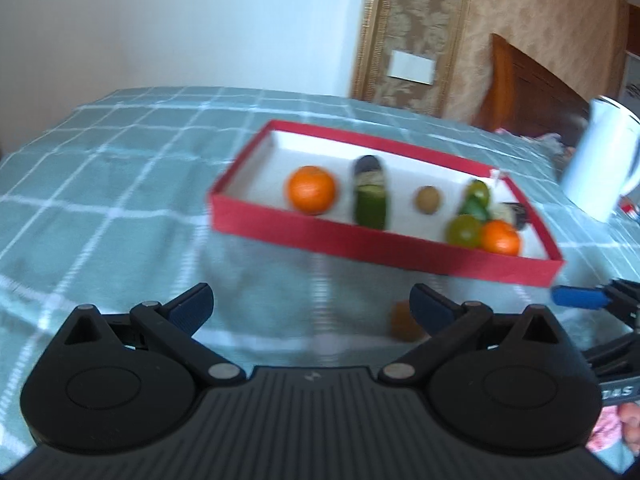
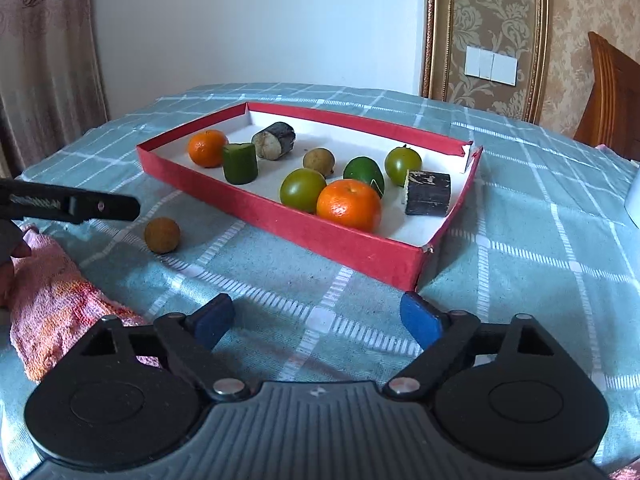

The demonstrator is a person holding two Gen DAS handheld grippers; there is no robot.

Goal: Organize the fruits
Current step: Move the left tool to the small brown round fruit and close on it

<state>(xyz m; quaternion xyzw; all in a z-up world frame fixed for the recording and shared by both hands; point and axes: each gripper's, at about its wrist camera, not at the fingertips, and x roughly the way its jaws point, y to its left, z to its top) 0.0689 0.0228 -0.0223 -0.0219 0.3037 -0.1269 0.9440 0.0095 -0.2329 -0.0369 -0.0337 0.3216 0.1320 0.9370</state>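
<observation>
Setting: checked teal tablecloth (image 2: pixel 304 292), pale wall behind.
Progress: nearly done, by my reading; one brown fruit (image 2: pixel 162 235) lies loose on the cloth at 8 o'clock of the red tray (image 2: pixel 280 220).
Tray, left to right: orange (image 2: pixel 207 148), green cut piece (image 2: pixel 240 163), dark-skinned chunk (image 2: pixel 276 140), small brown fruit (image 2: pixel 318 161), green fruit (image 2: pixel 303 190), large orange (image 2: pixel 349 205), lime (image 2: pixel 364 174), green fruit (image 2: pixel 403 166), dark block (image 2: pixel 428 193).
Left gripper (image 1: pixel 310 308): fingers apart, holding nothing.
Right gripper (image 2: pixel 316 320): fingers apart, holding nothing.
</observation>
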